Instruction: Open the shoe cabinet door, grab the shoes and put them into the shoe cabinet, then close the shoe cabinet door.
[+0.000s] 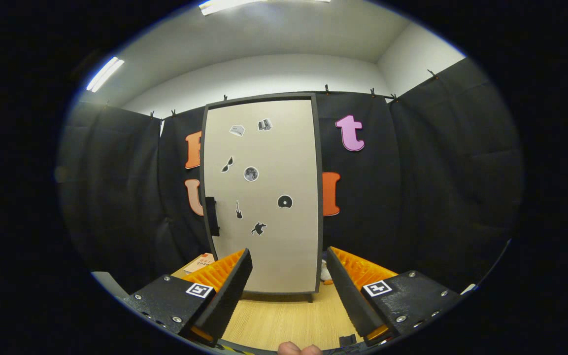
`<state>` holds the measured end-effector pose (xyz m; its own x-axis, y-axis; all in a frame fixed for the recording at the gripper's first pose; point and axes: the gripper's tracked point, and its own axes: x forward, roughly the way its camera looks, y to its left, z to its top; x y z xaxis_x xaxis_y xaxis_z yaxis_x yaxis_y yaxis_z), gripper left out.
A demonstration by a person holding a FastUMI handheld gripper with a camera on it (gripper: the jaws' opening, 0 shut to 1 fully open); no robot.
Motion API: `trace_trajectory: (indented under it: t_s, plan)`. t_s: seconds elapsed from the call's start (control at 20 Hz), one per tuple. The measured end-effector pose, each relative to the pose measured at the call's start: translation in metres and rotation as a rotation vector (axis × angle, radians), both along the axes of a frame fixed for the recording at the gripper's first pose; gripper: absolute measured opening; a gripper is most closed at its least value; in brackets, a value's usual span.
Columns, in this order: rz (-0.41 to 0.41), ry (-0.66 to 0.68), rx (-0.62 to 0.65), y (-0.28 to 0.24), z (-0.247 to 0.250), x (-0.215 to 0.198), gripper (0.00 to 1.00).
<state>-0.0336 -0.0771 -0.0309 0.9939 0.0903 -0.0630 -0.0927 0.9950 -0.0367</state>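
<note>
Facing the closed shoe cabinet (pixel 264 197) with the gripper (pixel 288 291) spread wide and holding nothing.

Nearest, the two fingers stand well apart over the wooden floor (pixel 279 320), with a fingertip of the person's hand (pixel 298 349) just below them. Beyond the fingers the cabinet door (pixel 269 162) is shut, so the opening step looks not yet begun; the next move likely calls for reaching the dark handle (pixel 211 216) on the door's left edge and pulling. Something pale, perhaps a shoe (pixel 325 271), peeks out beside the cabinet's lower right corner. Small picture stickers (pixel 250 173) dot the door; no writing on them is legible. A booklet (pixel 200 263) lies left of the cabinet, its print too small to read.
</note>
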Motion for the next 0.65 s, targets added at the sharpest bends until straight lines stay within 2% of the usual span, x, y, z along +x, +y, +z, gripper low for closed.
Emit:
trace_trajectory:
  t_s: [0.65]
  plan:
    - [0.008, -0.036, -0.037, -0.014, 0.027, -0.014, 0.95]
